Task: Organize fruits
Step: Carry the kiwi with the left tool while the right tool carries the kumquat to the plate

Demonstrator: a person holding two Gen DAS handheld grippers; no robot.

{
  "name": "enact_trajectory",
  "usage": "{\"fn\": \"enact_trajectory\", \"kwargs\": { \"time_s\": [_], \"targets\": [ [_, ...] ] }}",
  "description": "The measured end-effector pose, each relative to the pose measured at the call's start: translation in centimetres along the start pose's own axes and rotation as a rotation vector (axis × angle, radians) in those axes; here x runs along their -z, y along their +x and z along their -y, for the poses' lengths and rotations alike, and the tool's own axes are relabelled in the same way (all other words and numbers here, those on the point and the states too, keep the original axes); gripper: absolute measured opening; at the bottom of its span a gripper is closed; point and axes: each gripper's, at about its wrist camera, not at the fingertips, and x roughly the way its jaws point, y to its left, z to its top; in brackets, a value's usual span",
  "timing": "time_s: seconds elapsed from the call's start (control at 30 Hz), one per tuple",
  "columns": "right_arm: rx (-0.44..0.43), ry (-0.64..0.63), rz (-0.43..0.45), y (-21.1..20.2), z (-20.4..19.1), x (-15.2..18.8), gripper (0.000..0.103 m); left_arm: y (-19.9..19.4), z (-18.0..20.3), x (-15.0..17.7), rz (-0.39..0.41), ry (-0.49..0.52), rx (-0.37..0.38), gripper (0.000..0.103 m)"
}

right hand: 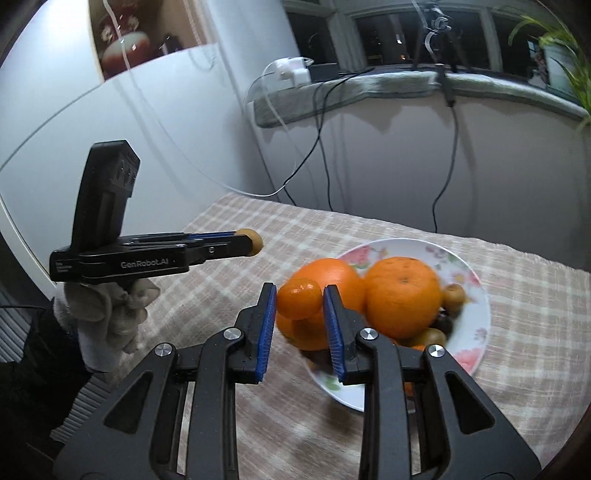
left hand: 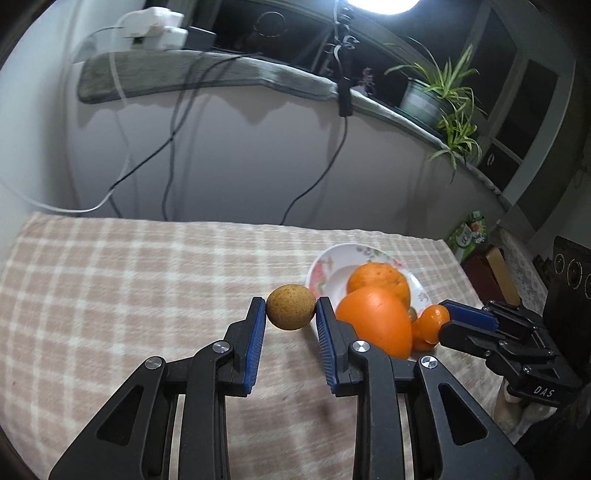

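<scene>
My left gripper (left hand: 291, 312) is shut on a small brown kiwi (left hand: 290, 307) and holds it above the checked tablecloth, left of the plate; it also shows in the right wrist view (right hand: 248, 242). My right gripper (right hand: 300, 300) is shut on a small mandarin (right hand: 299, 298) over the near left rim of the floral plate (right hand: 476, 350); it also shows in the left wrist view (left hand: 441, 319). The plate holds two large oranges (right hand: 402, 295), a persimmon (left hand: 373, 325) and several small kiwis (right hand: 454, 293).
The table wears a beige checked cloth (left hand: 129, 288) and stands against a white wall with hanging cables (left hand: 173, 140). A sill above carries a potted plant (left hand: 439, 92) and a white adapter (left hand: 155, 29). Boxes (left hand: 469, 236) stand off the table's right end.
</scene>
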Motion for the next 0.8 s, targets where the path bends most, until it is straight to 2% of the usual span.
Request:
{"fn": "enact_trajectory", "kwargs": {
  "time_s": [0.43,0.8],
  "targets": [
    [0.096,0.086,0.031,-1.5,5.9,0.2,0.027,4.0,2.3,-2.8,-0.049,0.055,0.042,0.026],
    [0.112,0.132,0.026,-1.3,8.4,0.4,0.027,6.4,3.3,-3.8,-0.094,0.075,0.067,0.026]
  ]
}}
